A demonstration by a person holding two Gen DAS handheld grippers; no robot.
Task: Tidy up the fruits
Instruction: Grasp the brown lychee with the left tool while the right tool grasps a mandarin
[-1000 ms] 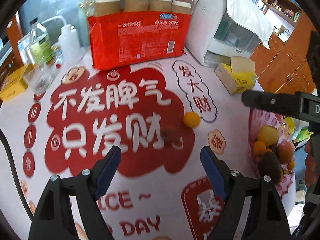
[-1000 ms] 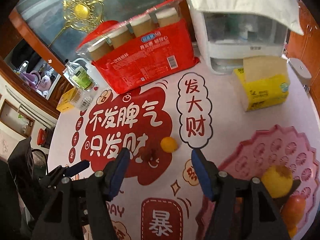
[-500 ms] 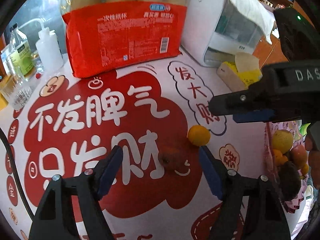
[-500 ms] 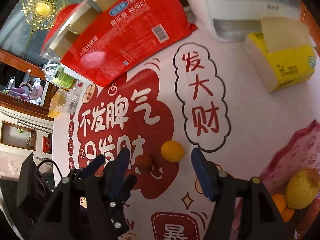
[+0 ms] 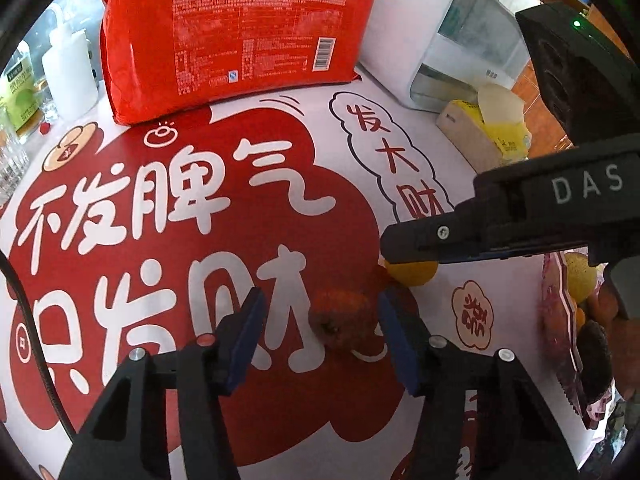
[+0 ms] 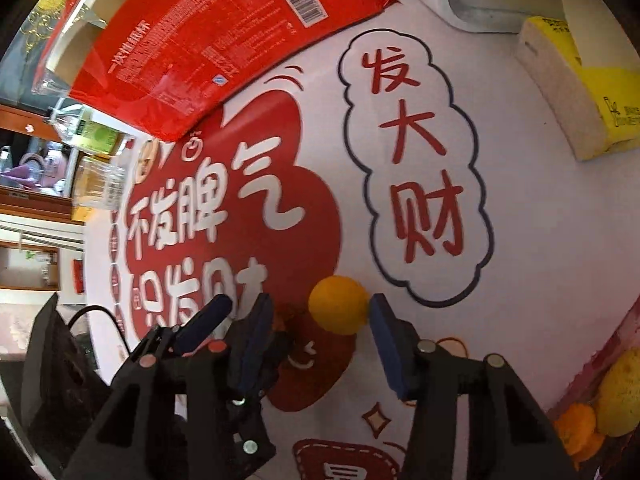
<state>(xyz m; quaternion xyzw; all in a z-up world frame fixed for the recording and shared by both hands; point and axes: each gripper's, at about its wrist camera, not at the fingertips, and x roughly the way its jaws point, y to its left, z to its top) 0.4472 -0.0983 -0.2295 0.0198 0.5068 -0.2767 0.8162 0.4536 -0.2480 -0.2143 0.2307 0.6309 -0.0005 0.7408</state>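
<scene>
Off to the far left of the left claw point(image 5: 320, 316) stand a white squeeze bottle point(image 5: 69, 76) and a green-labelled bottle point(image 5: 20, 96) at the table's edge, and straight ahead of it a red pack of paper cups point(image 5: 236, 32) lies on the printed tablecloth point(image 5: 120, 208). Between this claw's blue pads sits a reddish-brown fruit point(image 5: 340, 320), resting on the cloth; the jaws have just been closing, yet a gap shows on each side of the fruit, so nothing is gripped. Just ahead and to the right of it lies a small orange fruit point(image 6: 338, 304), and there the right claw point(image 6: 320, 332) straddles it, its black finger crossing the left camera's view and hiding the fruit's top. Its jaws too have just been closing; the right pad stands at the fruit's edge, the left pad apart, so it holds nothing. The two claws crowd each other, the left one's fingers lying right beside the right one's left finger. Both point steeply down at the cloth. Further right a yellow tissue pack point(image 6: 580, 92) and a white appliance point(image 5: 440, 40) stand ahead, and at the far right a pink tray point(image 5: 560, 340) holds several other fruits point(image 6: 620, 392).
</scene>
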